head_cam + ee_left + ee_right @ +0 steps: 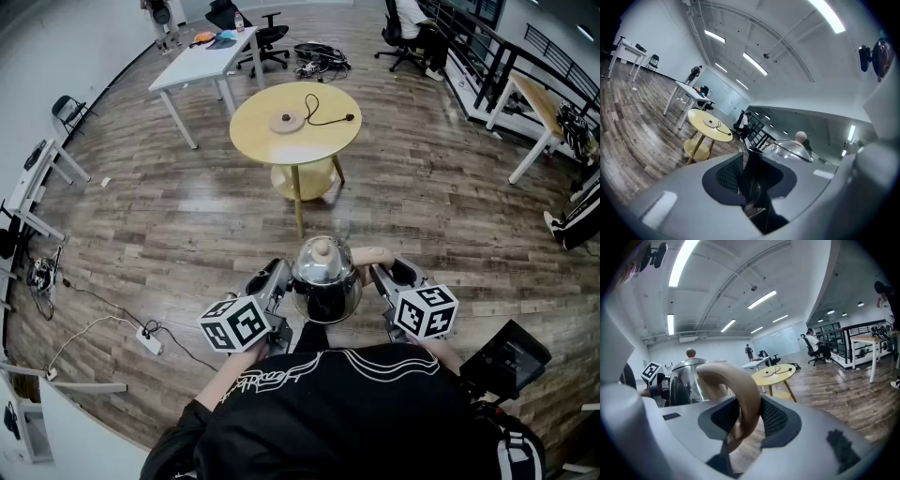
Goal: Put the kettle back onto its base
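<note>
While you hold the steel kettle (pixel 324 281) between both tools, your right gripper (pixel 745 413) is clamped on its beige handle (pixel 743 380) and your left gripper (pixel 750 183) pinches the dark spout (pixel 752 164). Its base (pixel 286 121) waits well ahead of both on the round yellow table (pixel 253 131). A slip off the tapering spout would likely swing the kettle down. Landing off-centre could shove the base or snag its cord (pixel 328 117).

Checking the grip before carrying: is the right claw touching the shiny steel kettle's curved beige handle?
Touching. The right gripper view shows the right claw closed on the curved beige handle of the shiny steel kettle, gripping it from both sides.
</note>
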A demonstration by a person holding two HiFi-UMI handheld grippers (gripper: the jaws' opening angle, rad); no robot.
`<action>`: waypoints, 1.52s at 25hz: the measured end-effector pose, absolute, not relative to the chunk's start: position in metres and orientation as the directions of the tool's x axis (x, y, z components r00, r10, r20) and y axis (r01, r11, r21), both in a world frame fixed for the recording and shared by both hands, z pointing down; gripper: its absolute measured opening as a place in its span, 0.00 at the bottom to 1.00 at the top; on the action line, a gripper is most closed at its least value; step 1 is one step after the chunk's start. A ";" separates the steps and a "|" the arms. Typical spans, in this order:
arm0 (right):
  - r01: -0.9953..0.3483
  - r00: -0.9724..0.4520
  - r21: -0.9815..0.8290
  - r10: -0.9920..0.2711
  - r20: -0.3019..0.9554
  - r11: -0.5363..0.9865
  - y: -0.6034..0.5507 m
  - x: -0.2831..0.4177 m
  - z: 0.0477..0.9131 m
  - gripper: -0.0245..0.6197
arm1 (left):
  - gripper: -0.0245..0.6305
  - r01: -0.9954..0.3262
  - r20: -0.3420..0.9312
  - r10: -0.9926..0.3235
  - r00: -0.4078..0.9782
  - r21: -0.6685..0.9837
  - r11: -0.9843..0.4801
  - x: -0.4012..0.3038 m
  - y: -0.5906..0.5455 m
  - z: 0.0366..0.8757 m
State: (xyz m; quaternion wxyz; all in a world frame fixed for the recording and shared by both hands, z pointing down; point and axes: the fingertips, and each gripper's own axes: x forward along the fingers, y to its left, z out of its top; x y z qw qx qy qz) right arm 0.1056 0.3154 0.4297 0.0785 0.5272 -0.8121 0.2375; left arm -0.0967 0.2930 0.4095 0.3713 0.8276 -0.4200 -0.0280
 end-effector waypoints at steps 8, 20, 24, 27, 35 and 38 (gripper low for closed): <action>-0.895 -0.431 -0.298 -0.819 0.380 0.332 0.130 0.086 0.438 0.25 | 0.14 -0.677 0.259 -0.708 0.657 0.616 -0.402 -0.115 0.103 0.414; -0.874 -0.484 -0.278 -0.775 0.407 0.399 0.006 0.057 0.441 0.25 | 0.14 -0.662 0.230 -0.687 0.689 0.586 -0.467 -0.139 -0.032 0.412; -0.858 -0.513 -0.282 -0.735 0.444 0.429 -0.015 0.053 0.455 0.25 | 0.14 -0.666 0.245 -0.686 0.685 0.592 -0.453 -0.142 -0.052 0.425; -0.844 -0.537 -0.287 -0.706 0.462 0.454 -0.037 0.051 0.465 0.25 | 0.14 -0.673 0.263 -0.689 0.675 0.601 -0.430 -0.144 -0.072 0.436; -0.818 -0.574 -0.304 -0.656 0.491 0.488 -0.129 0.051 0.496 0.25 | 0.14 -0.708 0.303 -0.713 0.633 0.600 -0.373 -0.144 -0.156 0.466; -0.811 -0.582 -0.301 -0.637 0.505 0.501 -0.170 0.056 0.504 0.25 | 0.14 -0.716 0.305 -0.718 0.625 0.591 -0.372 -0.139 -0.199 0.472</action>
